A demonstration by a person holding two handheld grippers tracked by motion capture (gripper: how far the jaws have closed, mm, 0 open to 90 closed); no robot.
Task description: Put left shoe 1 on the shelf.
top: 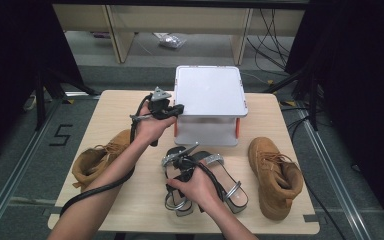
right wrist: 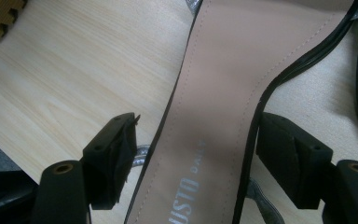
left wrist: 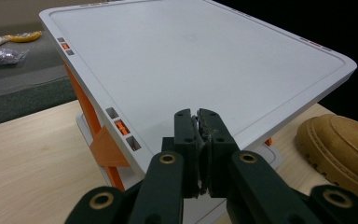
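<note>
the left sandal (right wrist: pixel 209 116), lying near the surface's (top: pixel 125 210) front edge, is being straddled by the right tongs (right wrist: pixel 196 158), spread open. if only its thin strap (right wrist: pixel 279 74) gets pinched, it may swing or slip. the left tongs (left wrist: pixel 200 140) are being held closed, empty, by the rack (left wrist: pixel 205 60).

The tabletop (top: pixel 130 210) was pale wood with a fine grain. The two-tier stand (top: pixel 210 92) was light grey-white, with orange posts. Both boots, left (top: pixel 97 160) and right (top: pixel 275 175), were tan. The sandals (top: pixel 220 187) had beige insoles, black edges and silver straps; grey lettering ran along the insole (right wrist: pixel 214 93). The grippers' jaws were black with brass-coloured rivets.
</note>
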